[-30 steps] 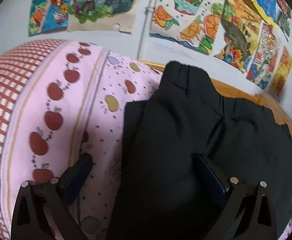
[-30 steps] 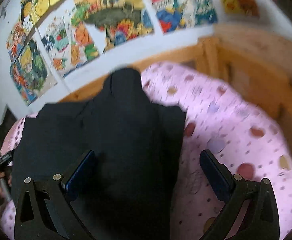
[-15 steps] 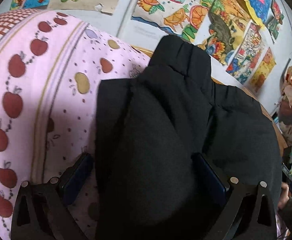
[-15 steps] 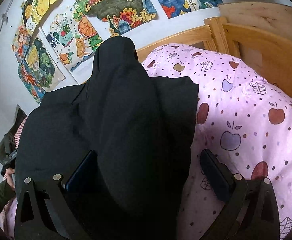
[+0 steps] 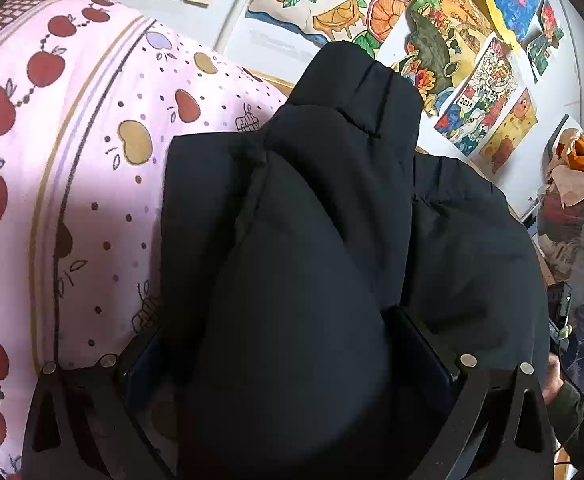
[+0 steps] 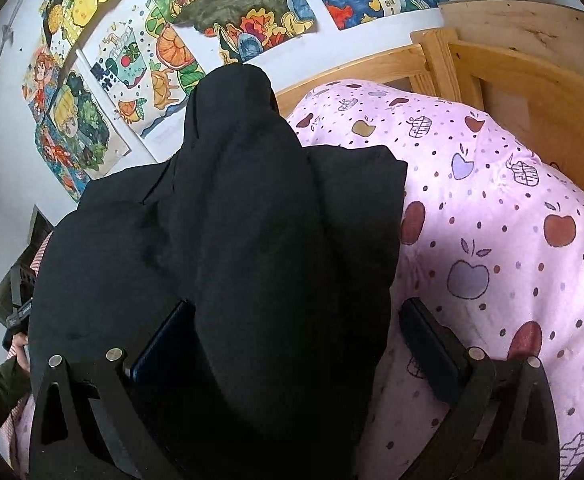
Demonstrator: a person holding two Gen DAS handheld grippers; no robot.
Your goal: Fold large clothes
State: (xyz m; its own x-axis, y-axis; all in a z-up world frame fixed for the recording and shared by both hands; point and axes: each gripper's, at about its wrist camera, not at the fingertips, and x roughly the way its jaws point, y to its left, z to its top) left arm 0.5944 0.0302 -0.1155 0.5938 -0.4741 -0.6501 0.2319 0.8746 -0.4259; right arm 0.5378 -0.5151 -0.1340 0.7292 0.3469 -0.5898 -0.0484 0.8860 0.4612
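Observation:
A black padded jacket (image 5: 331, 200) lies on a pink apple-print quilt (image 5: 72, 168), with a sleeve folded over its body and pointing toward the wall. My left gripper (image 5: 288, 360) is open low over the jacket's left side, and the bulging sleeve fills the space between its fingers. The right wrist view shows the same jacket (image 6: 252, 208) on the quilt (image 6: 491, 232). My right gripper (image 6: 297, 348) is open over the jacket's right edge. Its left finger is over black fabric and its right finger over the quilt. Whether the fingers touch the fabric is hidden.
A wooden bed frame (image 6: 531, 92) borders the quilt at the back and right. Coloured drawings (image 5: 451, 40) cover the white wall. A pile of clutter (image 5: 579, 176) stands past the bed. A hand in a dark sleeve (image 6: 12, 364) holds the other gripper.
Both grippers have come lower and closer over the jacket, and the sleeve now bulges between their fingers. Both have stayed open.

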